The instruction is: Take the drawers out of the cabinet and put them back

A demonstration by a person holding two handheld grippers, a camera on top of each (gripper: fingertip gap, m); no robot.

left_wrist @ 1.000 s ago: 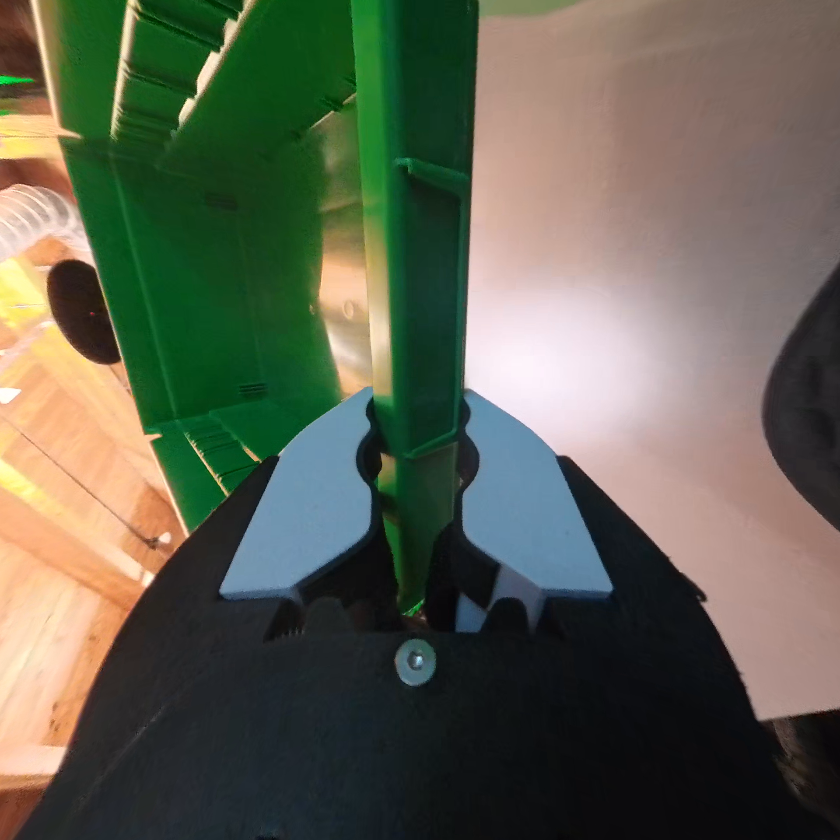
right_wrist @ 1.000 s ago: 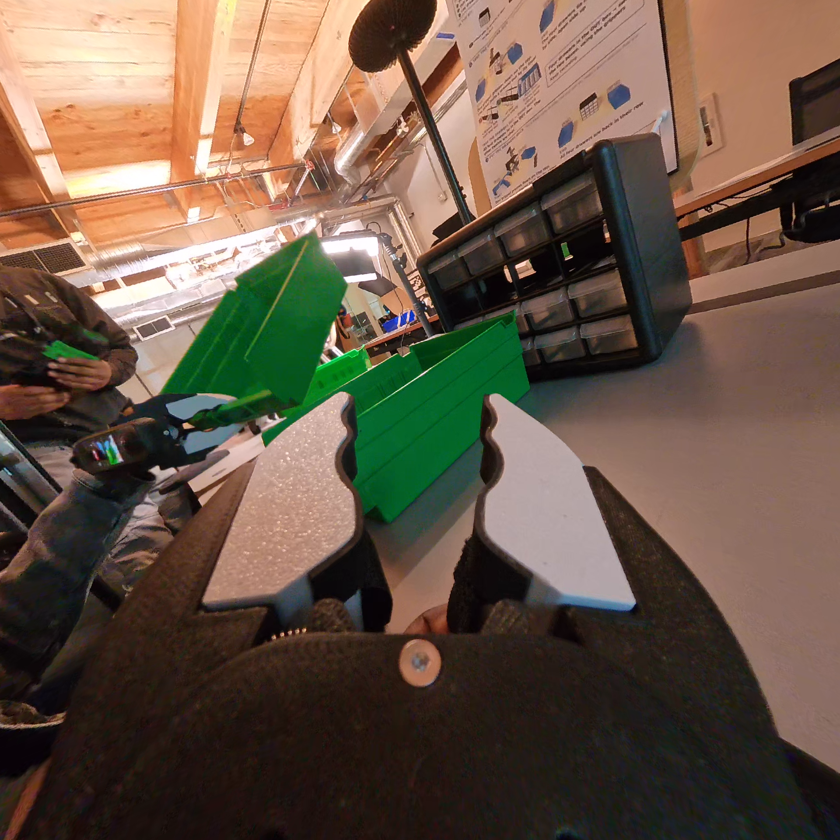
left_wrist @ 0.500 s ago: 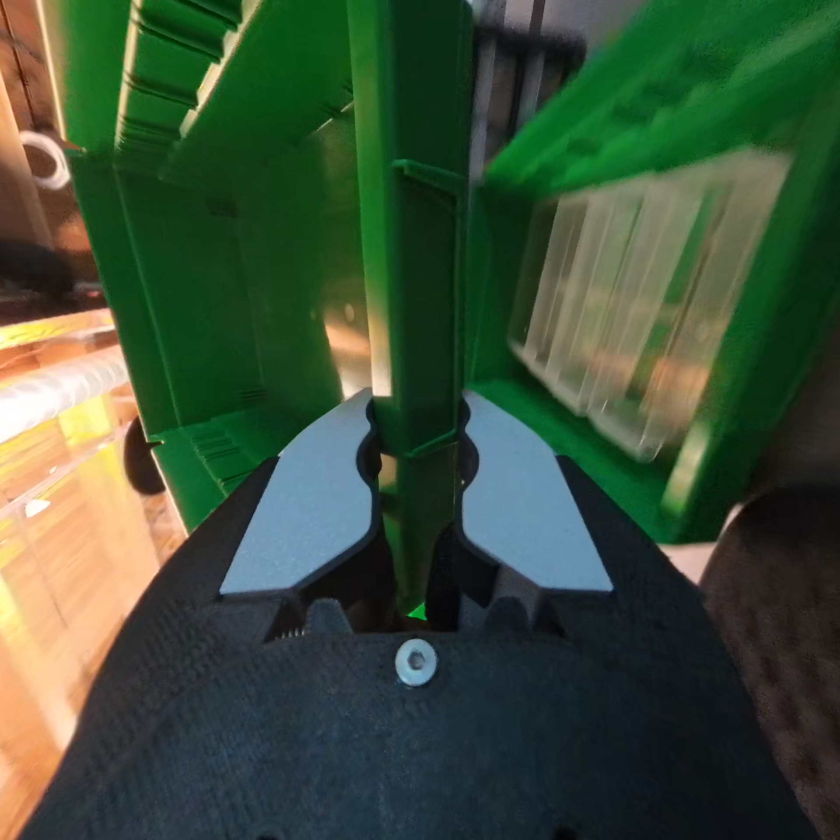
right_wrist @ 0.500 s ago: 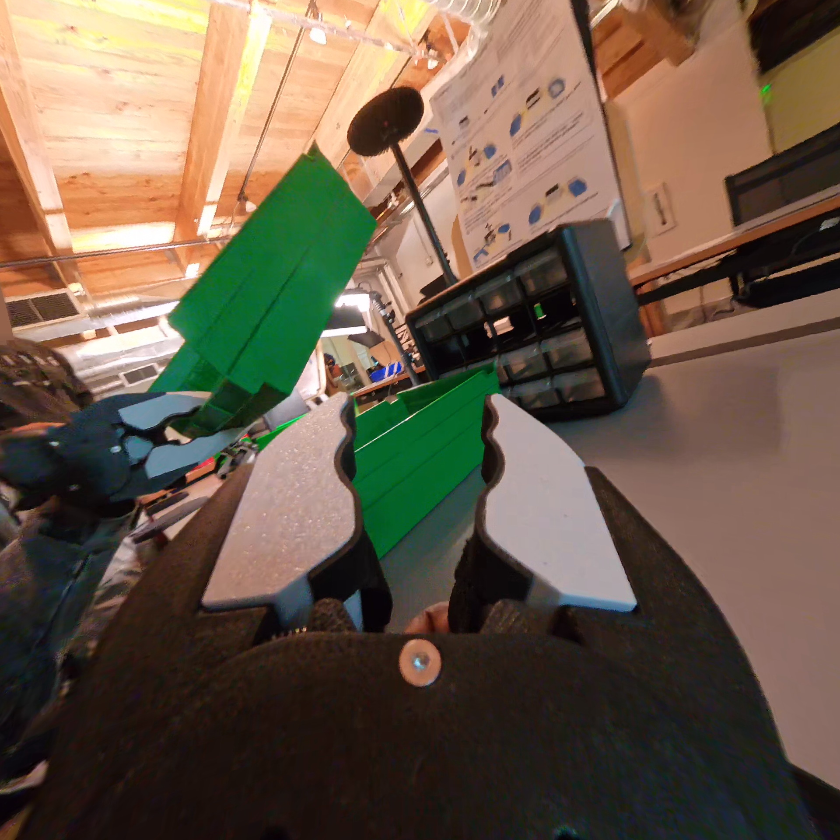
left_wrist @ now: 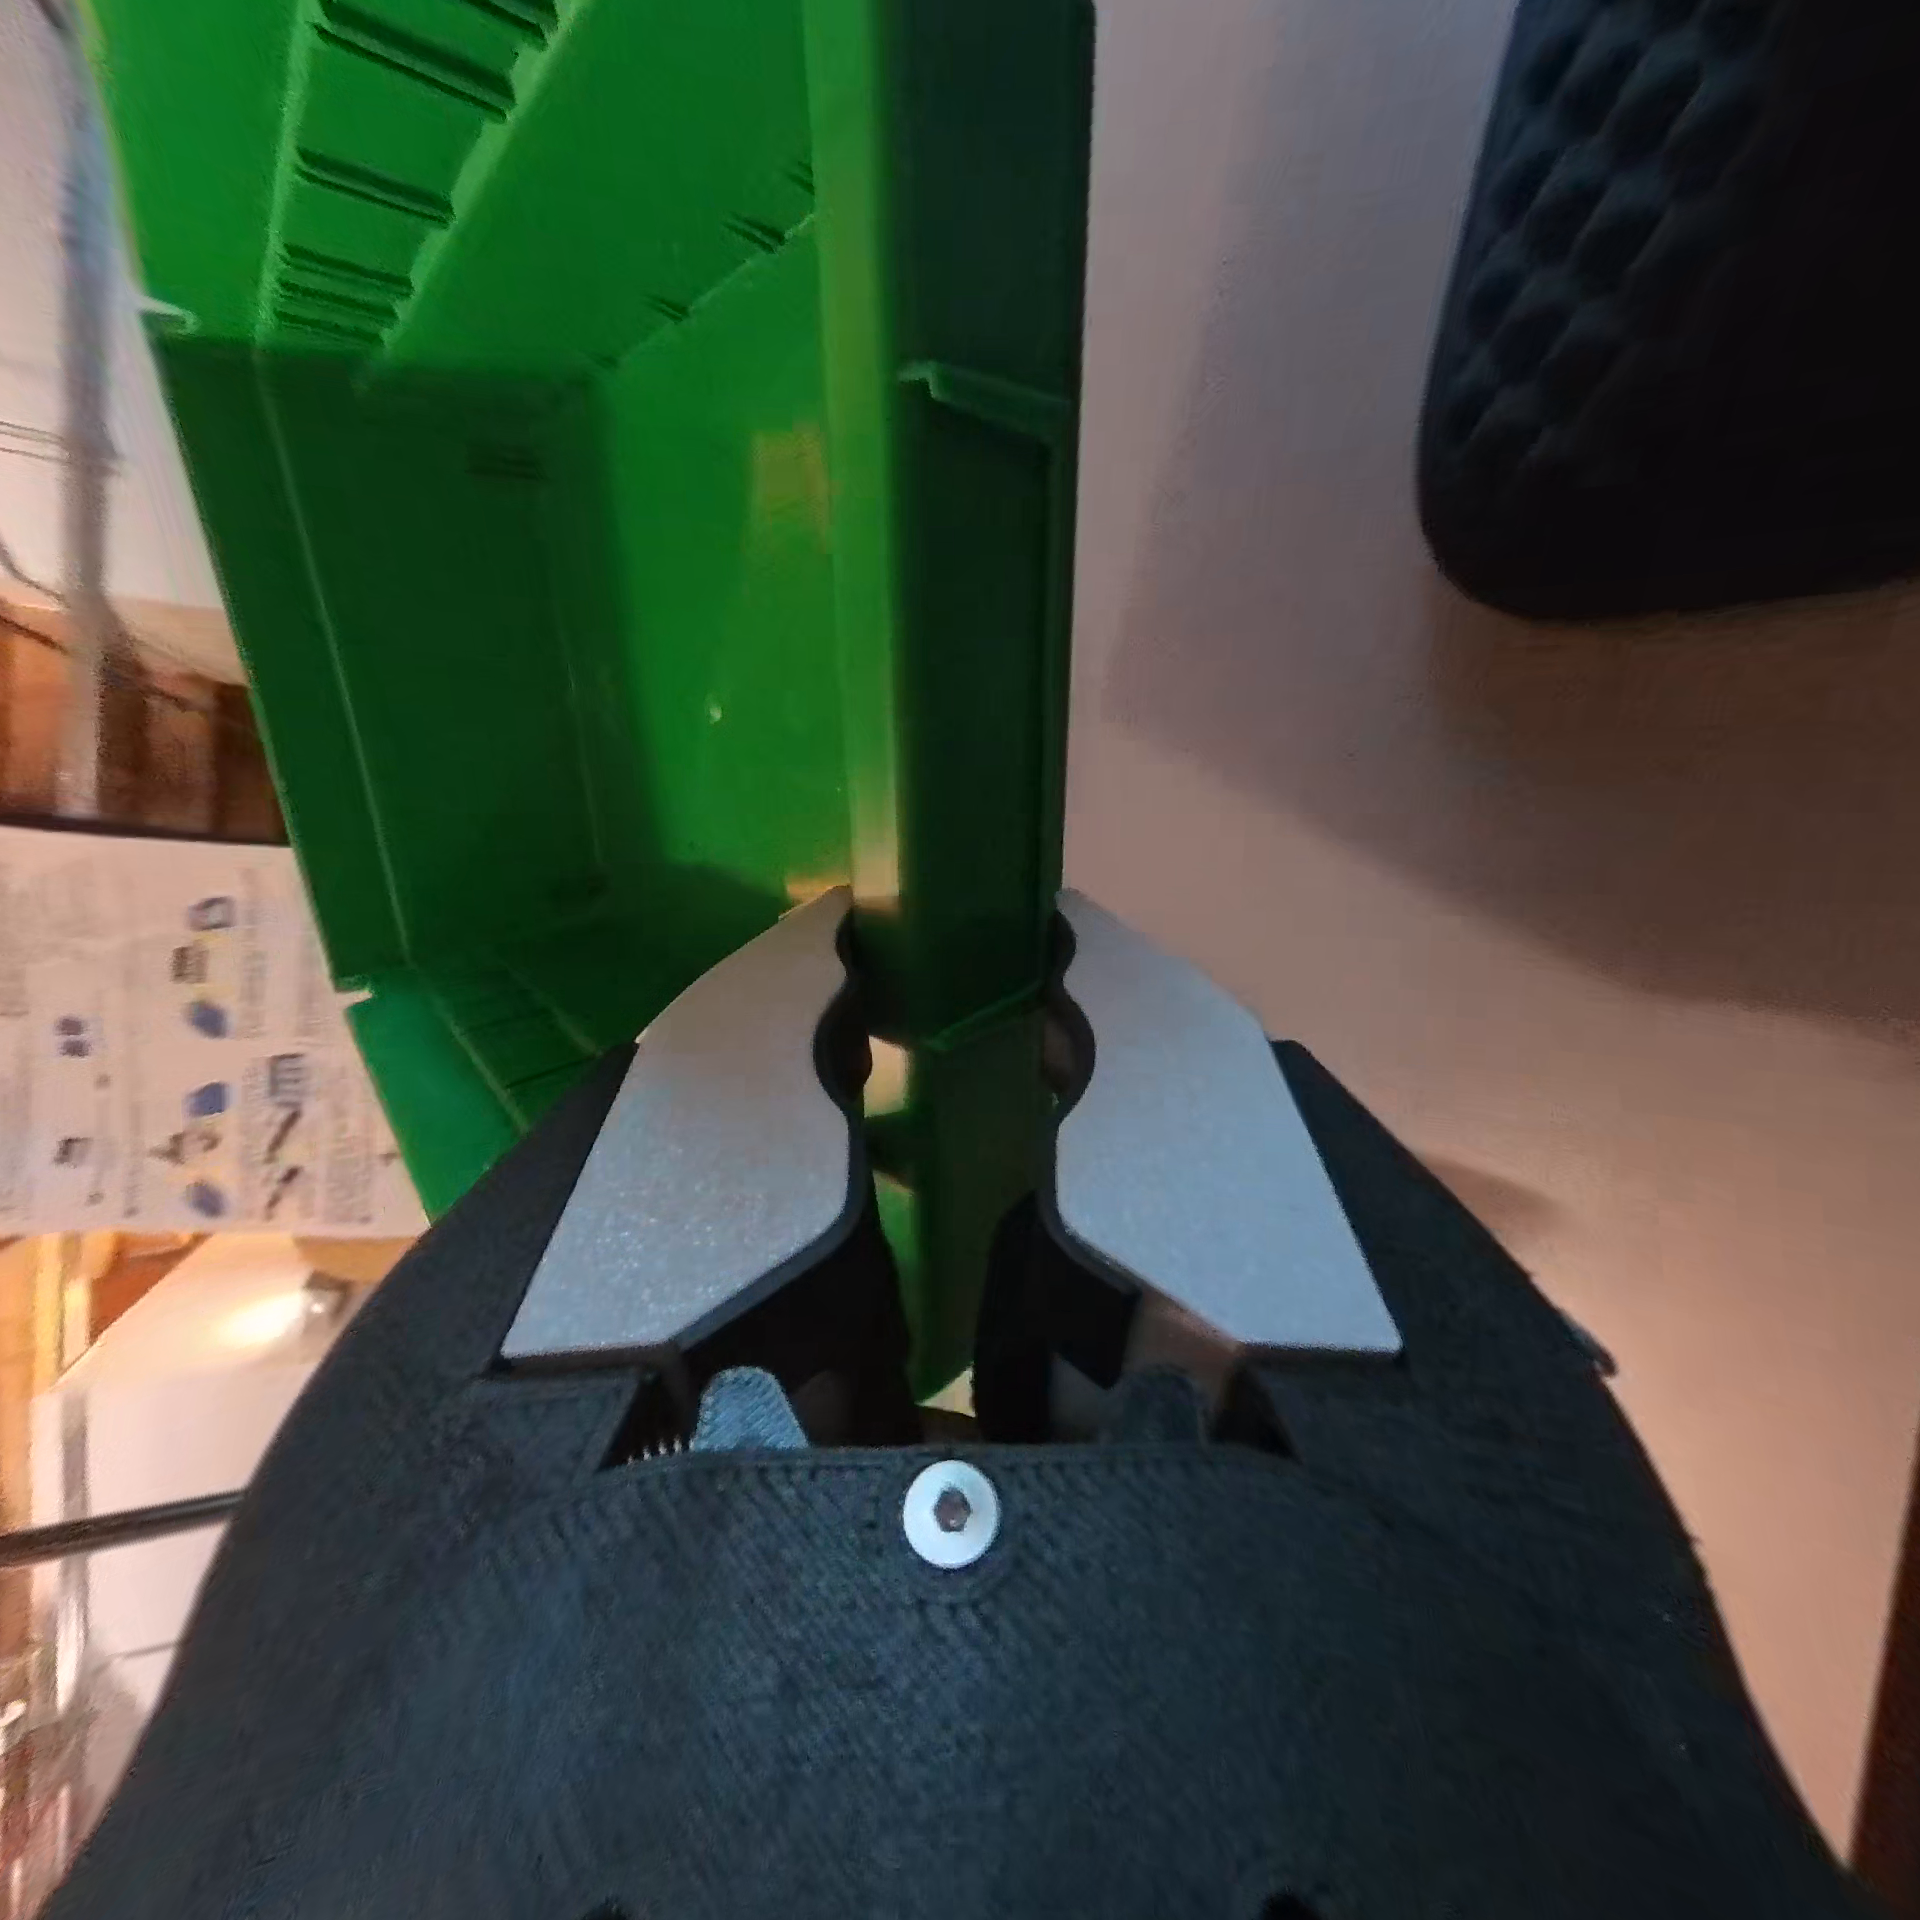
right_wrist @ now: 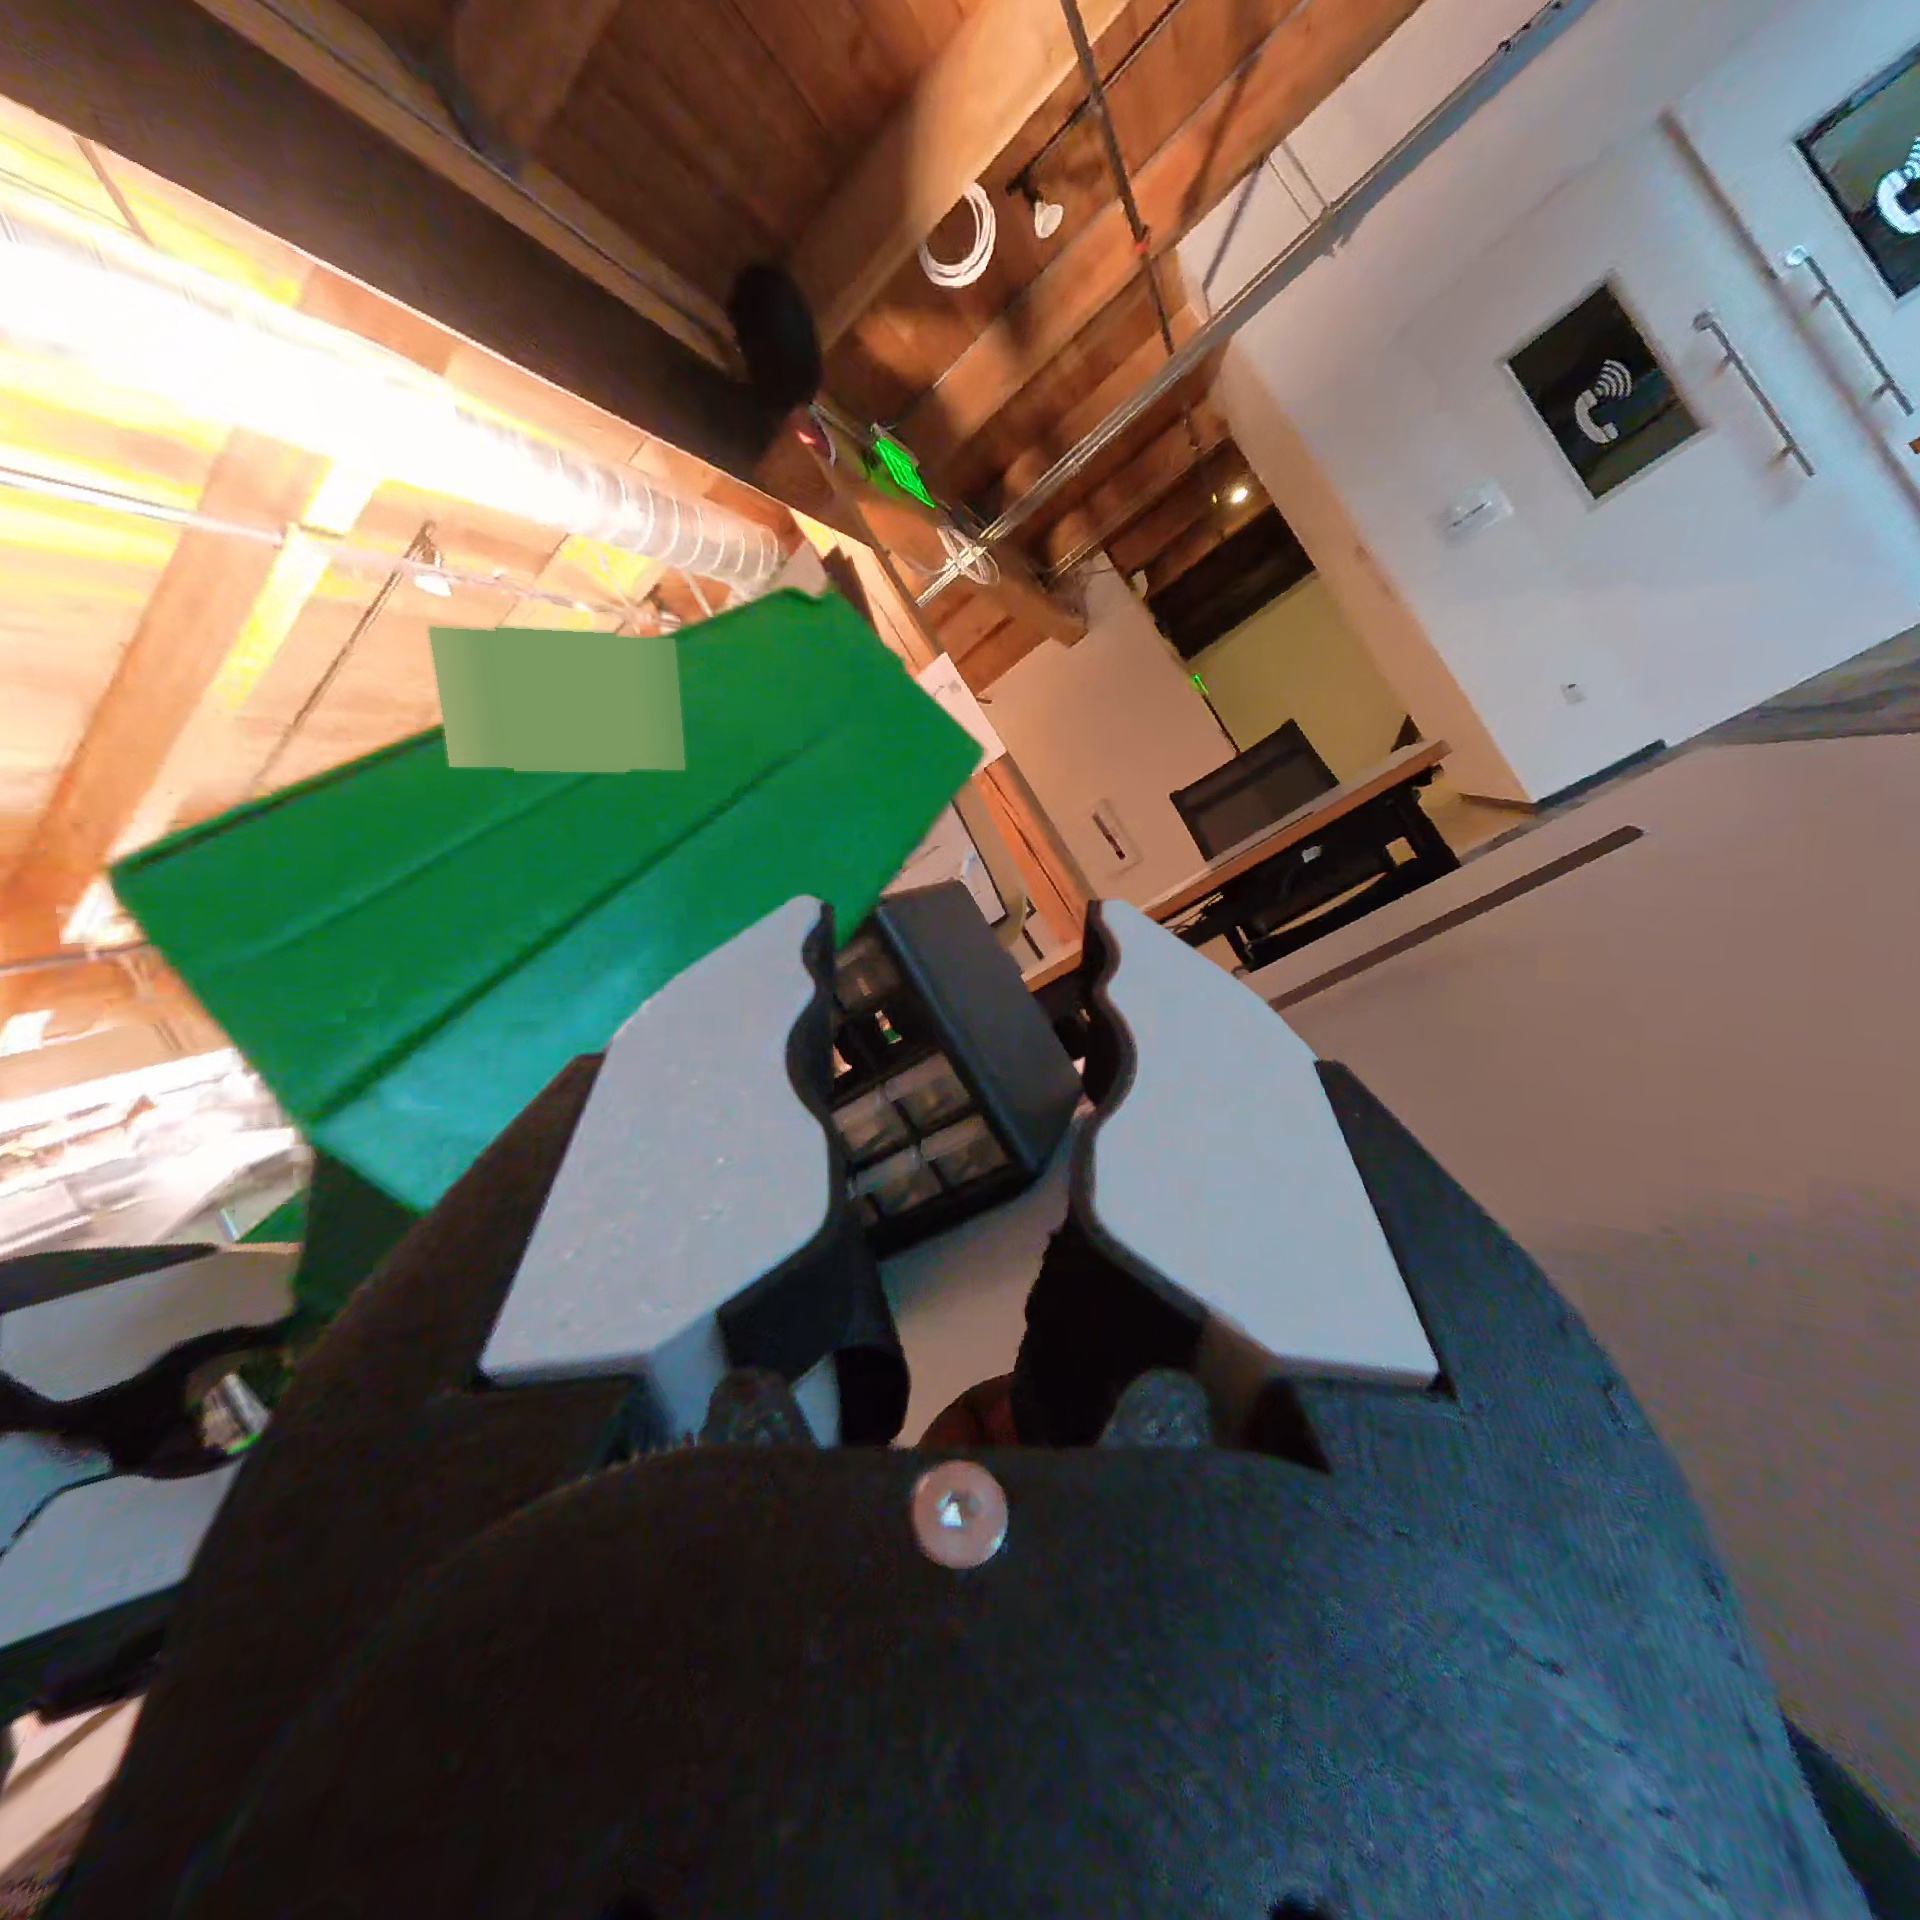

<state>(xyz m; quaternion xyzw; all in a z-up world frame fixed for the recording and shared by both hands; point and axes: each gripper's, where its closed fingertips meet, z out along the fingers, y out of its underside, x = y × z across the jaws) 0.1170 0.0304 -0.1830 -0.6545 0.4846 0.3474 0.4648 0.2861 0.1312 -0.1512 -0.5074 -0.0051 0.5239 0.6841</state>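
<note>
My left gripper (left_wrist: 951, 935) is shut on the rim wall of a green plastic bin (left_wrist: 582, 582) and holds it up in the air, tilted; the bin looks empty inside. The same bin (right_wrist: 540, 894) shows in the right wrist view, raised at the left, with the left gripper (right_wrist: 94, 1392) below it at the left edge. My right gripper (right_wrist: 956, 956) is open and empty, above the grey table (right_wrist: 1558, 1039). The black drawer cabinet (right_wrist: 956, 1049) with small clear drawers stands on the table, seen between the right fingers.
The dark padded body of the other gripper (left_wrist: 1683, 301) is at the upper right of the left wrist view. A poster (left_wrist: 177, 1039) hangs at the left. A desk with a black chair (right_wrist: 1309, 810) stands beyond the table.
The left gripper has swung the green bin round, so the second green bin with clear drawers has left its view. The right gripper has turned right and tilted up; the cabinet now sits between its fingers.
</note>
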